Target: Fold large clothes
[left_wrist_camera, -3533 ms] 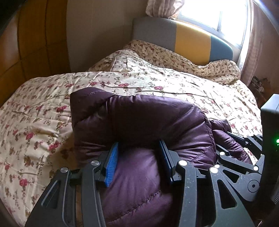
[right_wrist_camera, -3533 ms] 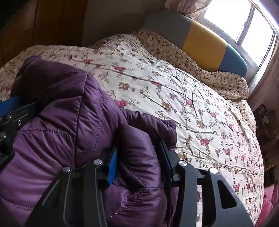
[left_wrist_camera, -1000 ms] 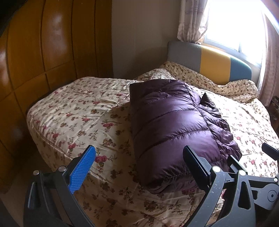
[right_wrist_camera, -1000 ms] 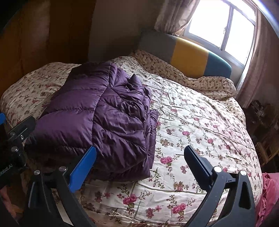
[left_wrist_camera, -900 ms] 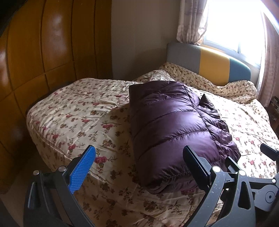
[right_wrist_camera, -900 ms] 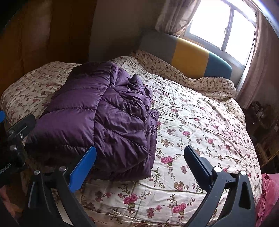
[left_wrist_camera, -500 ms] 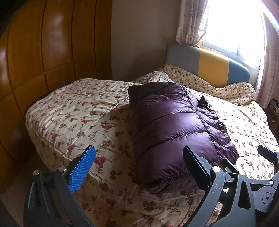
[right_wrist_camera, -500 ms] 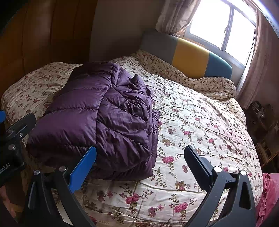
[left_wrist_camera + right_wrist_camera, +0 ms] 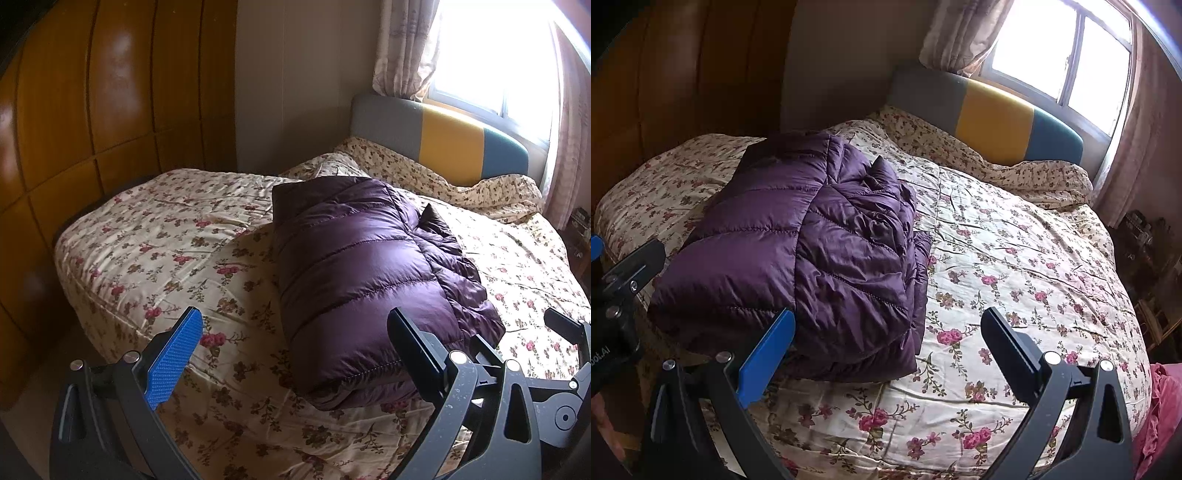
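While both grippers, left [image 9: 295, 354] and right [image 9: 888, 350], are hovering with jaws apart, the folded jacket [image 9: 812, 251] is lying on the bed [image 9: 1015, 258]; puffy, light, slippery, likely best pinched at its edges.

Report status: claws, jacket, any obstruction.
Left claw open, empty. Right claw open, empty. Purple jacket folded, lying on floral bedspread. No obstruction visible.

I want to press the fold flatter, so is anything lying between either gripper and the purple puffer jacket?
Nothing visible does. The purple puffer jacket lies folded on the floral bedspread. The open left gripper and open right gripper are both apart from it, with only bare bedspread between.
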Demonstrator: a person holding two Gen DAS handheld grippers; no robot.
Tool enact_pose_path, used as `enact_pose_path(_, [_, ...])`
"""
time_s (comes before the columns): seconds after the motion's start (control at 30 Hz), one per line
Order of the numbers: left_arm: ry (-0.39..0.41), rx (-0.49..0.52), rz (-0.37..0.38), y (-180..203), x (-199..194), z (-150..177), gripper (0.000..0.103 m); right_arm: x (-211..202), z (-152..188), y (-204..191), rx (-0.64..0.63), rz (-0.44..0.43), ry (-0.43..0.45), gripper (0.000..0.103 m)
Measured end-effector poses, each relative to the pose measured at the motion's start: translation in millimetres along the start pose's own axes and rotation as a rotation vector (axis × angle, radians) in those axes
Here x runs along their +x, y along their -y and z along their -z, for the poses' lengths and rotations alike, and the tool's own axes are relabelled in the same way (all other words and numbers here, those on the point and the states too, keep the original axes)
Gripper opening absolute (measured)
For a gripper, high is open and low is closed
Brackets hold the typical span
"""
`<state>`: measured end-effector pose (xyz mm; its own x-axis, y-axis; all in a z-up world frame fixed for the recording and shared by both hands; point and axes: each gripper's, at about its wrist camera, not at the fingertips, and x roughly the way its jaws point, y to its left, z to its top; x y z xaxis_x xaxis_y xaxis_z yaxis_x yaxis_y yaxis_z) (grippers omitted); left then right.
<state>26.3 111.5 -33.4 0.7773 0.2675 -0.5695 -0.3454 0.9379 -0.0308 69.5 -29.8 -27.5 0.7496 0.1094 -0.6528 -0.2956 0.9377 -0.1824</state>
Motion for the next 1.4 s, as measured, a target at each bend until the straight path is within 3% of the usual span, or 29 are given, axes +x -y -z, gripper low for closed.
enact_pose_path(1.4, [-0.015,-0.005,0.003,3.1,0.9,2.7,0.099,3.2,3.6,2.3,0.008,-0.012,-0.008,0.1])
